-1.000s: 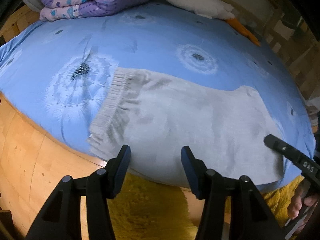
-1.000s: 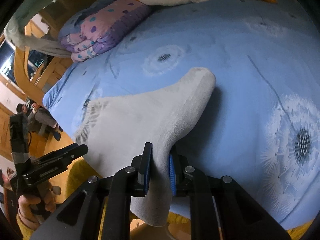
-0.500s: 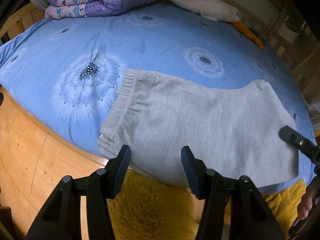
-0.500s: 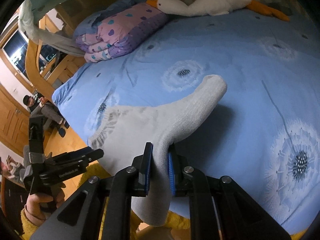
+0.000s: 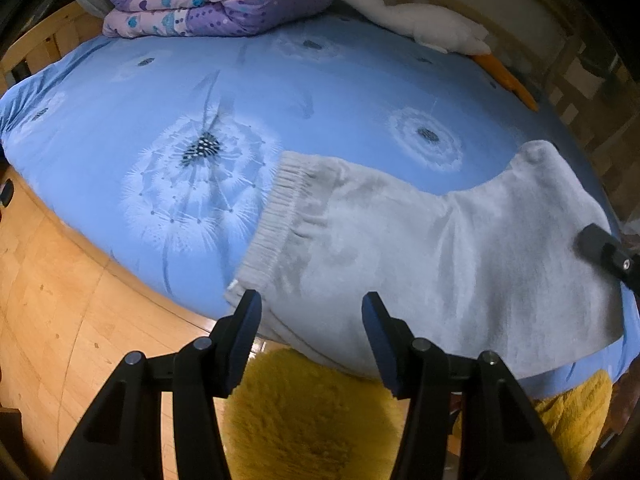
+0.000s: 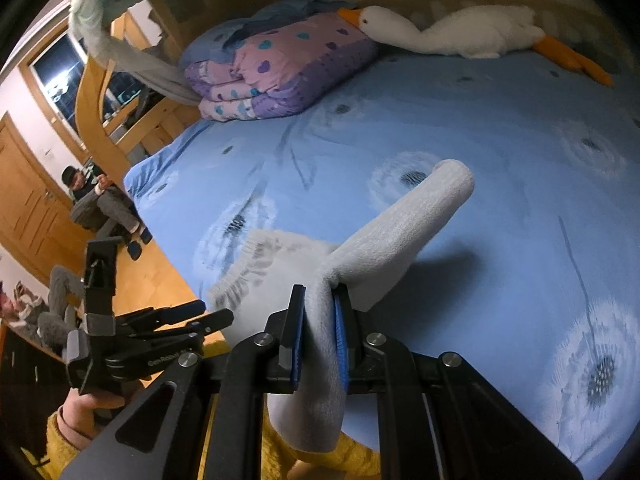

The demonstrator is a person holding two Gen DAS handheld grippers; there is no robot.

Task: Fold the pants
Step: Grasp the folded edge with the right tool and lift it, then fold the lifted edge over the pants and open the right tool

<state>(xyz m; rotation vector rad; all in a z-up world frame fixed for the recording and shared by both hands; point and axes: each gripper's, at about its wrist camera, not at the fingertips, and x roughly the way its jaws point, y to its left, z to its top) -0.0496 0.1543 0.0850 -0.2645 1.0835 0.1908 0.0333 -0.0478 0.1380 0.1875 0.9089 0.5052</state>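
Grey fleece pants (image 5: 420,256) lie across the near edge of a blue bed, the ribbed waistband (image 5: 276,220) at the left. My left gripper (image 5: 312,336) is open and empty, just in front of the pants' near edge by the waistband. My right gripper (image 6: 318,338) is shut on the leg end of the pants (image 6: 404,236) and holds it raised off the bed. The right gripper also shows at the right edge of the left wrist view (image 5: 604,254). The left gripper shows at the lower left of the right wrist view (image 6: 200,318).
The bed has a blue dandelion-print sheet (image 5: 320,92). A folded purple quilt (image 5: 216,0) and a white plush goose (image 5: 416,20) lie at the far side. The wooden bed frame (image 5: 60,292) curves below. People sit by a door at the left (image 6: 96,200).
The right gripper has lifted the leg end higher and pulled it toward the near edge. The left gripper has drawn back slightly from the pants and stays open.
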